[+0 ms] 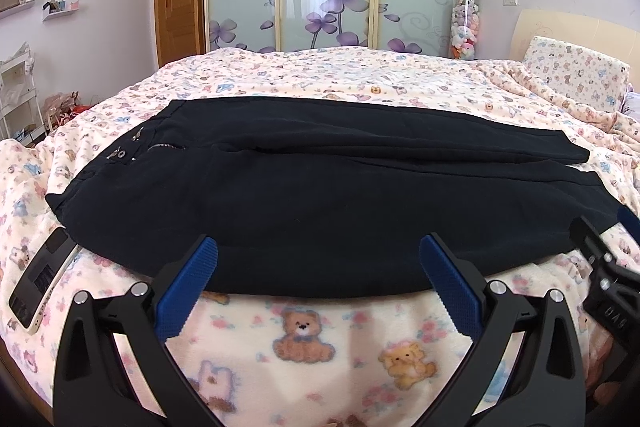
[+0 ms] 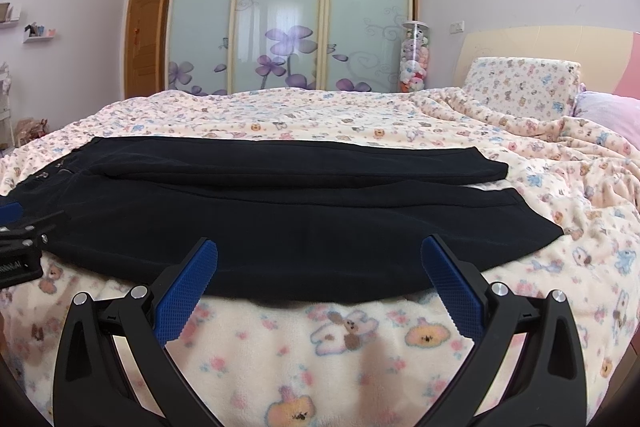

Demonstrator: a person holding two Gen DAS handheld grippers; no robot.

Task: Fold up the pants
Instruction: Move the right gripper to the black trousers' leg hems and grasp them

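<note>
Black pants (image 1: 304, 195) lie flat across the bear-print bedspread (image 1: 304, 339), waistband with zipper and metal eyelets at the left, legs running right, one leg lying beside the other. My left gripper (image 1: 318, 247) hovers open at the near edge of the pants, blue pads wide apart, holding nothing. In the right wrist view the same pants (image 2: 280, 223) stretch across, hems at the right. My right gripper (image 2: 319, 247) is open too, just above the near edge. Each gripper shows in the other's view: the right gripper (image 1: 608, 267) at far right, the left gripper (image 2: 20, 247) at far left.
A phone (image 1: 40, 283) lies on the bedspread left of the waistband. A pillow (image 2: 524, 87) and headboard (image 2: 560, 47) stand at the right. A sliding-door wardrobe (image 2: 288, 11) and a tube of plush toys (image 2: 414, 59) are behind the bed.
</note>
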